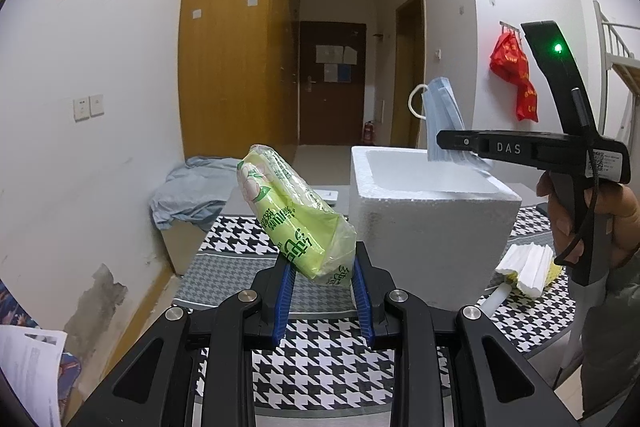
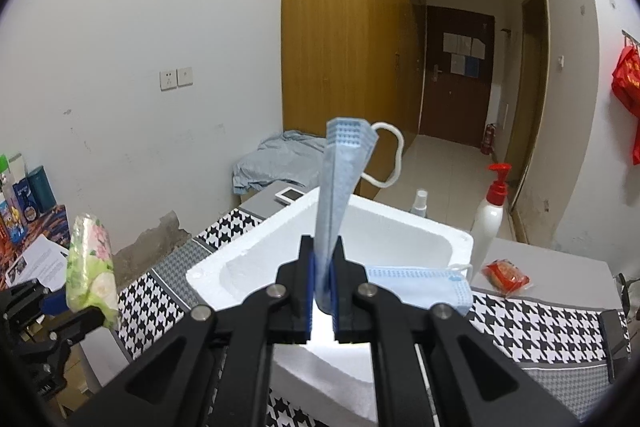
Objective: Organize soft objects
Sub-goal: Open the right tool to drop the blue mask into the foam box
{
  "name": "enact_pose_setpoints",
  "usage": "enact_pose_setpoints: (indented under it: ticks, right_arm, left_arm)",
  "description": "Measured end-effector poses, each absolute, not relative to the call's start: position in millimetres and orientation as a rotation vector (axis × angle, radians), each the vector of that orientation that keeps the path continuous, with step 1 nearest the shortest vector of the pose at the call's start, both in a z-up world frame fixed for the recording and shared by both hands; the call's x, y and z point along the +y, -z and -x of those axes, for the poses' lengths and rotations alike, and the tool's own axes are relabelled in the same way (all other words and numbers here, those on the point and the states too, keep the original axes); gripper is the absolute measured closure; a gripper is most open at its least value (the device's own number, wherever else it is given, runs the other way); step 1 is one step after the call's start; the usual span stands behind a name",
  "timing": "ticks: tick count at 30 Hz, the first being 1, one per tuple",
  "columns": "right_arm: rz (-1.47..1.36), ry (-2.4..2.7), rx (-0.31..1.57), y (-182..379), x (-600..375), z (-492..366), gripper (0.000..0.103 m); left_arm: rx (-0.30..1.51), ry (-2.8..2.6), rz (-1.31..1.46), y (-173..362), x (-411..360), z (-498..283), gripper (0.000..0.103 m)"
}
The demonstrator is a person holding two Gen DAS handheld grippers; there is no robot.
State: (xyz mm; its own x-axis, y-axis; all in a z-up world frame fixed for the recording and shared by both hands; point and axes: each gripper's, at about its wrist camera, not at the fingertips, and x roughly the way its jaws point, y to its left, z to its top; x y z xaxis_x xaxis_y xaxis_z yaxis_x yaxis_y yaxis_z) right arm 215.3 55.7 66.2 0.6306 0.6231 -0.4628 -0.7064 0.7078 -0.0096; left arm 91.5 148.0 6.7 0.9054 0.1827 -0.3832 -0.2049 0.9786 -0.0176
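Left gripper [image 1: 322, 269] clamped on green tissue pack [image 1: 294, 217], left of foam box [image 1: 430, 227]. Right gripper [image 2: 322, 261] pinched nearly closed on blue mask [image 2: 340, 187], above the box. Second mask [image 2: 420, 287] on the box's right rim.

A pale blue face mask [image 2: 340, 187], a yellow-green tissue pack [image 1: 292, 215] printed with pink flowers, a white foam box [image 2: 400, 227], a black-and-white houndstooth cloth [image 2: 532, 323], a red-capped white pump bottle [image 2: 490, 215], and blue-padded black grippers.
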Motion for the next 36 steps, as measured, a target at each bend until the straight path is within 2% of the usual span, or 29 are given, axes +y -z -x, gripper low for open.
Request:
enact_pose_setpoints:
  ticks: [3,4,5,14,26,36]
  right_arm:
    - [0.201,-0.769,0.452,-64.7,57.7,-215.6,0.059]
    - [0.2,-0.763,0.443,-64.8,56.7,-214.7,0.044]
    - [0.198,-0.759,0.431,-65.5,55.0,-213.3,0.035]
    - [0.192,-0.735,0.371,-70.1,45.1,-199.5,0.001]
    - [0.177,-0.694,0.332,-73.6,36.6,-182.6,0.0]
    - [0.161,-0.606,0.372,-71.7,28.6,-177.5,0.0]
  left_arm:
    - [0.389,-0.202,0.063,-5.6,148.1,-91.6,0.074]
    - [0.39,-0.203,0.063,-5.3,148.2,-91.7,0.074]
    - [0.39,-0.204,0.064,-5.2,148.2,-91.8,0.074]
    - [0.38,-0.201,0.078,-5.7,151.4,-91.7,0.074]
    - [0.354,-0.171,0.067,-11.4,147.2,-89.5,0.074]
    - [0.337,-0.157,0.05,-16.6,146.3,-89.6,0.074]
